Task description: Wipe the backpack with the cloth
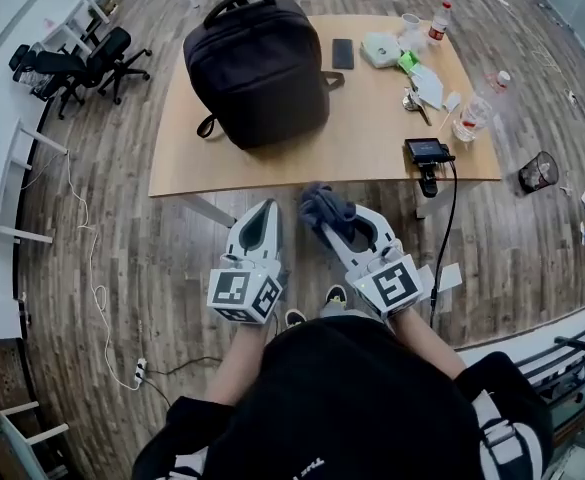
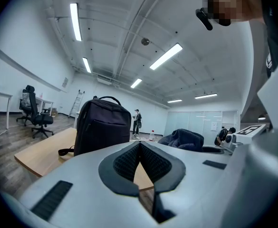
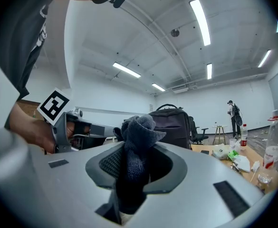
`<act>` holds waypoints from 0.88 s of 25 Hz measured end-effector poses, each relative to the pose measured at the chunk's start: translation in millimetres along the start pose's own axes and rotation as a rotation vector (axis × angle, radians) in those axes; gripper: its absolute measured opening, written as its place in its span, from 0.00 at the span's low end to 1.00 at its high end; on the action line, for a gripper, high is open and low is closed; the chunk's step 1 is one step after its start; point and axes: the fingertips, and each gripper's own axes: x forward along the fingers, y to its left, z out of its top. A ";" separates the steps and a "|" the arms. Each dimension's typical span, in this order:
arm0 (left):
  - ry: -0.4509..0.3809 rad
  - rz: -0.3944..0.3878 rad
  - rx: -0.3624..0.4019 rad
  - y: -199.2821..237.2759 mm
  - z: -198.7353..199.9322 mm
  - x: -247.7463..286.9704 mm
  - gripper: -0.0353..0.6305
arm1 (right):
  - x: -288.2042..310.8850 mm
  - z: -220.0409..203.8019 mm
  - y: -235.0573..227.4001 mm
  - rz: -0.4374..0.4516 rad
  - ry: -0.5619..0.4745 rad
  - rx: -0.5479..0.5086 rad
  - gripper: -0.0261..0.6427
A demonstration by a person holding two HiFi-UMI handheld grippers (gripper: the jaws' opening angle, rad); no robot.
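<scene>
The black backpack (image 1: 257, 68) stands on the left part of the wooden table (image 1: 372, 143); it also shows ahead as the backpack (image 2: 102, 125) in the left gripper view and the backpack (image 3: 171, 126) in the right gripper view. My right gripper (image 1: 324, 220) is shut on a bunched dark blue cloth (image 1: 324, 208), just short of the table's near edge. The cloth (image 3: 136, 148) sticks up between the jaws of the right gripper (image 3: 135, 163). My left gripper (image 1: 260, 216) is beside it, shut and empty, the pads meeting at the left gripper (image 2: 139, 161).
On the table's right part lie a black phone (image 1: 342, 53), a white box (image 1: 380, 48), bottles (image 1: 438, 20), a clear cup (image 1: 472, 118) and a small screen device (image 1: 427, 151) at the near edge. Office chairs (image 1: 77, 63) stand far left; a wire bin (image 1: 539, 171) right.
</scene>
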 end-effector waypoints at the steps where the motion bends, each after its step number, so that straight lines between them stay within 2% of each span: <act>1: 0.001 0.007 -0.001 1.7 0.3 2.8 0.08 | 2.0 -1.4 -6.6 0.002 0.001 0.002 0.20; 4: 0.011 0.030 -0.003 10.2 -1.7 5.2 0.08 | 8.0 -5.5 -17.6 0.011 0.006 -0.003 0.20; 11: 0.052 0.042 0.004 29.1 -7.2 11.7 0.08 | 23.6 -15.9 -19.6 -0.005 -0.003 0.058 0.20; 15: 0.066 0.056 0.014 55.0 -6.6 21.1 0.08 | 46.9 -19.6 -24.6 -0.027 -0.015 0.063 0.20; 22: 0.120 -0.019 -0.031 109.4 -15.7 45.4 0.08 | 107.8 -12.4 -24.4 -0.036 -0.006 0.032 0.20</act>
